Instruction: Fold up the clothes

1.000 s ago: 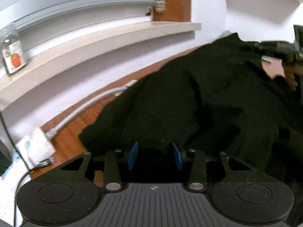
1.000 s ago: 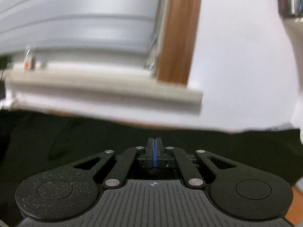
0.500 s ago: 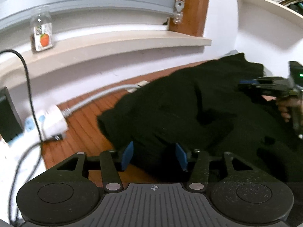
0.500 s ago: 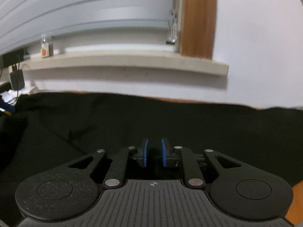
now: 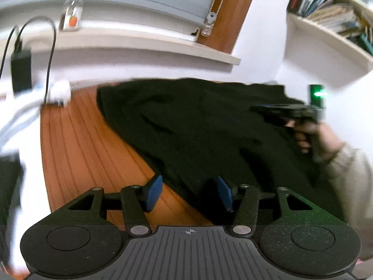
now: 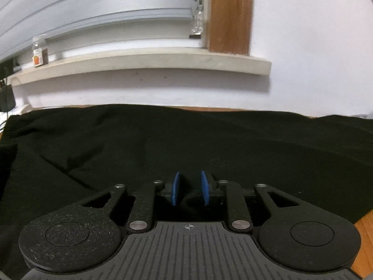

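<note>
A black garment (image 5: 209, 126) lies spread over the wooden table (image 5: 77, 154), with soft creases across it. My left gripper (image 5: 189, 193) is open at the garment's near left edge. Its left pad is over bare wood and its right pad is over the cloth, pressing nothing. In the right wrist view the garment (image 6: 186, 144) fills the lower half. My right gripper (image 6: 190, 191) hovers low over it, its jaws opening, with only a narrow gap and no cloth pinched. The left wrist view shows the right gripper (image 5: 279, 112) at the garment's right side, held by a hand (image 5: 312, 137).
A windowsill (image 6: 144, 63) runs along the wall behind the table, with a small jar (image 6: 40, 51) on it. A black adapter (image 5: 21, 70), cables and a white power strip (image 5: 59, 92) sit at the table's left end. A bookshelf (image 5: 335, 21) stands at the upper right.
My left gripper slid left off the cloth to its edge and opened a little wider. My right gripper went from shut to partly open and dipped towards the garment, which now lies flatter.
</note>
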The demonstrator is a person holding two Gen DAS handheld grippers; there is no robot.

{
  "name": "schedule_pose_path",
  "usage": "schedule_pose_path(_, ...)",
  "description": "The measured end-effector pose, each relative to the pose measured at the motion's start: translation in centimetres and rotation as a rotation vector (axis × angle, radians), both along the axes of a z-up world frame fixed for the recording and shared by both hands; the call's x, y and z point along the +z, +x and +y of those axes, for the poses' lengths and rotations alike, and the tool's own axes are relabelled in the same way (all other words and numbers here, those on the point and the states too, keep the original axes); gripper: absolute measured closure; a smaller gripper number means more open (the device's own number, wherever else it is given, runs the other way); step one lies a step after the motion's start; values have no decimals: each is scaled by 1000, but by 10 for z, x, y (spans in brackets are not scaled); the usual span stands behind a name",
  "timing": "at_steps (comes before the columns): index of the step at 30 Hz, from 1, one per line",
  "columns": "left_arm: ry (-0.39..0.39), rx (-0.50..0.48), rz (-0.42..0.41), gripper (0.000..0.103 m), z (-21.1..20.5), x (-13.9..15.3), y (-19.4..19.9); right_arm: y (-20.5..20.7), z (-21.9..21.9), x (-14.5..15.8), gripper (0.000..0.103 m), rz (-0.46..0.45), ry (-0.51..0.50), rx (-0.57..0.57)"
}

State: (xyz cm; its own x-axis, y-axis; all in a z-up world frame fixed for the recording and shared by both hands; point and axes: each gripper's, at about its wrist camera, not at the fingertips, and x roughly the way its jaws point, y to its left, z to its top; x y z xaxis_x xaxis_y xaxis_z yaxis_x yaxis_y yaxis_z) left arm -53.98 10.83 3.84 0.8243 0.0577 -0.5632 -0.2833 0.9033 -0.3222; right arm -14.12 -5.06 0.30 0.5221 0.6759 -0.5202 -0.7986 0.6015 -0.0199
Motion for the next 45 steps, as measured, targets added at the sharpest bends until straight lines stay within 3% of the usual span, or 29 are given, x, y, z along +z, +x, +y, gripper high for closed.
schedule_pose_path(7,-73,-71,-30,47,-49,0,-34,3,1,-2,74,19,-26,-16)
schedule_pose_path(12,-62,-84,-5,46,-59,-9,-29,3,1,-2,74,19,-34,-17)
schedule_pose_path(18,-46,-113,-32,45,-70,-16,-18,3,0,-1,73,24,-31,-16)
schedule_pose_path(21,-5,-128,-44,64,-74,-17,-19,4,-1,-1,73,29,-28,-15)
schedule_pose_path(22,10,-135,-48,88,-75,-18,-20,4,-1,-1,73,31,-27,-15)
schedule_pose_path(23,15,-143,-50,95,-73,-16,-22,4,-1,-1,73,32,-25,-15)
schedule_pose_path(26,70,-145,-46,98,-60,-3,-41,4,-1,-1,73,35,-22,-14)
schedule_pose_path(30,180,-74,-29,99,-33,29,-84,3,-2,0,73,30,-14,-13)
schedule_pose_path(34,141,-139,40,96,-24,32,-91,4,-3,0,73,39,-10,-12)
schedule_pose_path(38,108,-167,12,69,-19,34,-86,4,-1,0,72,39,-15,-14)
schedule_pose_path(41,135,-145,8,63,-13,32,-75,3,-1,0,66,31,-15,-16)
schedule_pose_path(45,133,-95,25,62,8,17,-51,-9,1,4,66,-2,-32,8)
